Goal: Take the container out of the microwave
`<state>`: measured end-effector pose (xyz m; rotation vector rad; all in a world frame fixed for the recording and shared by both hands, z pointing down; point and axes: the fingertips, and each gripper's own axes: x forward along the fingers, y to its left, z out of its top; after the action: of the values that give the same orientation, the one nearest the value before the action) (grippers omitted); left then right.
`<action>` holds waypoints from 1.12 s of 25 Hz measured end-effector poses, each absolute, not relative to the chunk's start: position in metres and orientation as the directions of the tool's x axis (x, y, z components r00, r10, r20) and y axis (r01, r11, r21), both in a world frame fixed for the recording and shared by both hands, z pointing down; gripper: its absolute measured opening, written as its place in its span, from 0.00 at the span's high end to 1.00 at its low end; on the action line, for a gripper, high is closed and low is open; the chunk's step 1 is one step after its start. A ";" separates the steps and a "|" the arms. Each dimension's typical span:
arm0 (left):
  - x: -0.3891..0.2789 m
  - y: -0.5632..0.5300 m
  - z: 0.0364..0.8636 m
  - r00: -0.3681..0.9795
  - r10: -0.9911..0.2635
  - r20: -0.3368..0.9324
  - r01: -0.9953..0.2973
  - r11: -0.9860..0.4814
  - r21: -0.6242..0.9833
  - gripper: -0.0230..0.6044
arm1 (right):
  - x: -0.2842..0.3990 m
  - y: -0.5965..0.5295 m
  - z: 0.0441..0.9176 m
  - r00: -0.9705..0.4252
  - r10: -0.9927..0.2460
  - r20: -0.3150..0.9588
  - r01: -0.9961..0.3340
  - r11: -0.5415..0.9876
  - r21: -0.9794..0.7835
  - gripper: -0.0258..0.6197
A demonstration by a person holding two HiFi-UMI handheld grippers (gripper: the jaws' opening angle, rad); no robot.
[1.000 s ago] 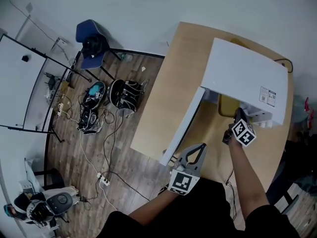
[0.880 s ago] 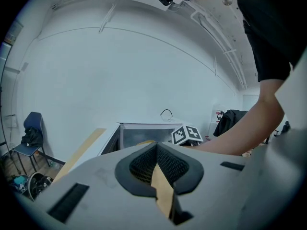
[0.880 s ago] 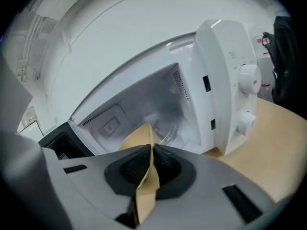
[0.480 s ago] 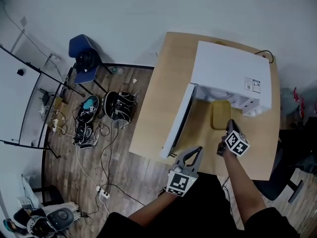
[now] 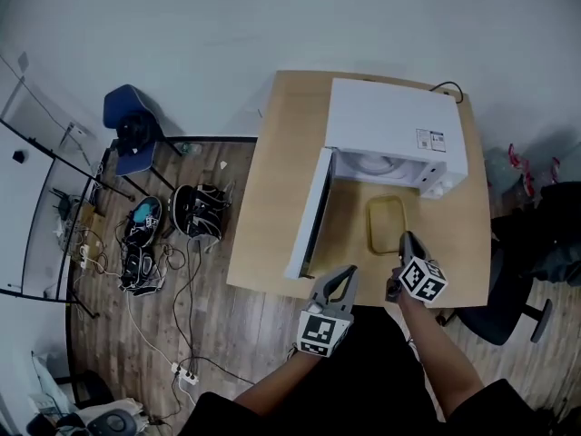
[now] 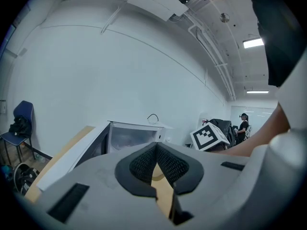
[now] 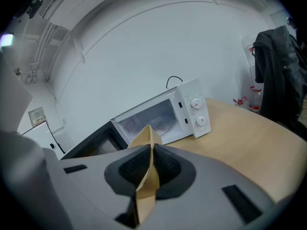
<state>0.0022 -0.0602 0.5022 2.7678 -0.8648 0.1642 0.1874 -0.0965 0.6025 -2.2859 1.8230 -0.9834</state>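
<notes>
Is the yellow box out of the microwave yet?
Almost! The door is open and the container is already outside the microwave, over the table. The right claw is pinching its rim. Left to do: set it down and let go.

Office-like workroom: whiteboard, blue chair, floor cables

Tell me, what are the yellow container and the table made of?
The container is probably plastic: it has a thin, smooth, mustard-yellow wall with a dull sheen and rounded corners. The table looks like light wood or a wood-look laminate. Its top is pale tan, flat and matte, but no grain shows clearly enough to tell which.
</notes>
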 end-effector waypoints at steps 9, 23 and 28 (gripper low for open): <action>0.008 -0.050 0.495 0.850 -0.506 0.148 -0.527 -0.819 0.226 0.95 | 0.167 -0.041 0.520 0.130 -0.944 0.304 -0.873 -0.255 -0.416 0.84; 0.067 -0.044 0.435 0.865 -0.497 0.075 -0.502 -0.847 0.176 0.95 | 0.190 0.020 0.423 0.154 -0.977 0.147 -0.930 -0.194 -0.313 0.84; 0.089 -0.022 0.422 0.864 -0.502 0.042 -0.500 -0.847 0.179 0.95 | 0.214 0.052 0.412 0.202 -0.969 0.140 -0.920 -0.237 -0.313 0.84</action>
<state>0.0893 -0.0216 0.4215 2.8540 -0.7742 -0.0090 0.2144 0.0518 0.4115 -2.3061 1.8320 -0.4618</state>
